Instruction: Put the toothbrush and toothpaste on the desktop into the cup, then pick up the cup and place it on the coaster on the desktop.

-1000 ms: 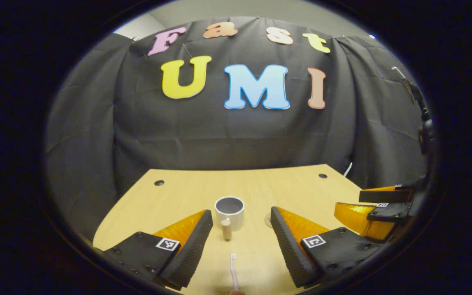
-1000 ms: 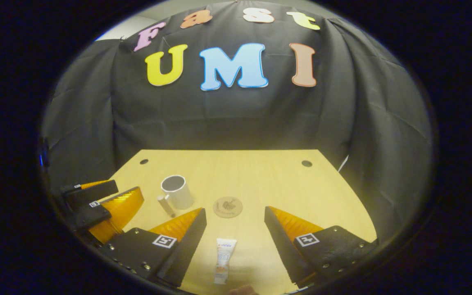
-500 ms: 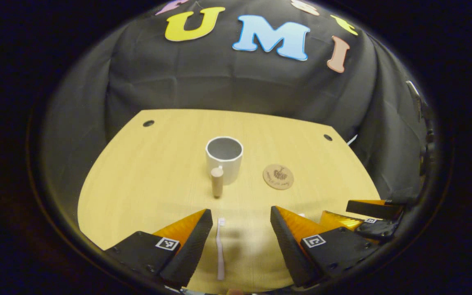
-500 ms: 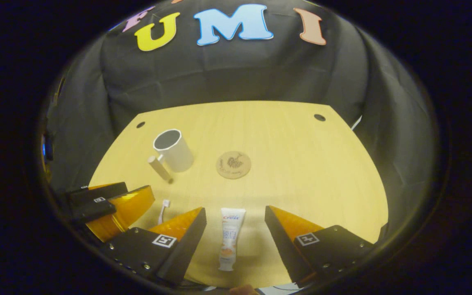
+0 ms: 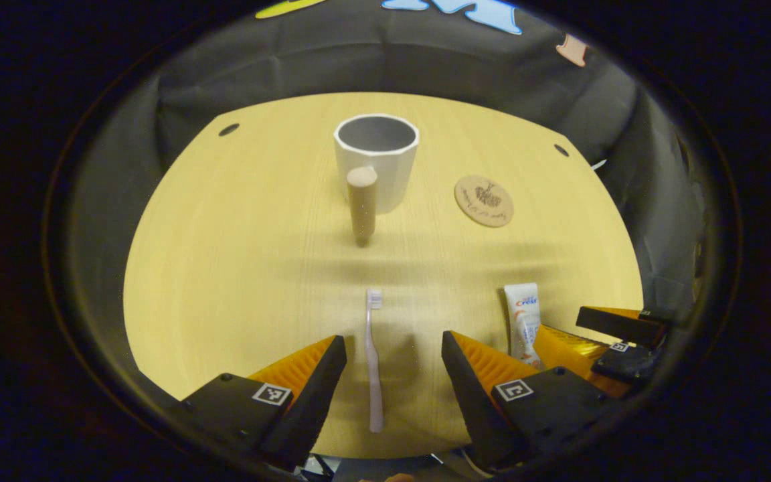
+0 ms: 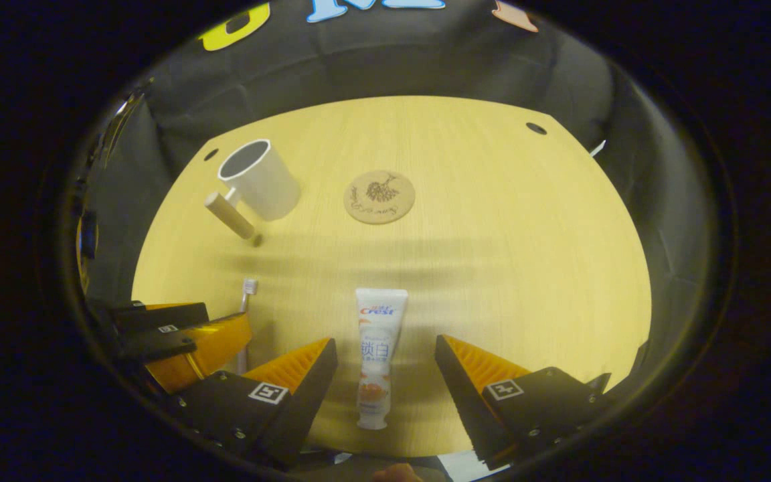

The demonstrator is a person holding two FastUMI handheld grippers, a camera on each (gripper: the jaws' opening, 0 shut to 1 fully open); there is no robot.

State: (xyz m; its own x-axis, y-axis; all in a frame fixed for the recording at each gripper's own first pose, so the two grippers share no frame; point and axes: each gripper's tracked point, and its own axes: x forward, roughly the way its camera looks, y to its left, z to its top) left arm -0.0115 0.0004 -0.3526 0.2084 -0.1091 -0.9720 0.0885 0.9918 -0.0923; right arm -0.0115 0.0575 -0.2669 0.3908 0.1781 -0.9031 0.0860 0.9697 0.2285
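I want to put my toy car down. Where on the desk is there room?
The desk is bare right of the coaster and toothpaste. Another free patch lies left of the cup and toothbrush. It is crowded near the front, where both grippers hover open over them.

Your bench looks like pale wood-grain laminate, smooth with a soft sheen. The cup is matt white, its handle plain unvarnished wood. The coaster looks like cork or pressed wood with a dark print, though you cannot tell which. The toothpaste is a glossy plastic tube; the toothbrush is smooth pale plastic. Your left tongs have matt black ribbed pads on translucent orange plastic fingers. The wall is matt creased black cloth.
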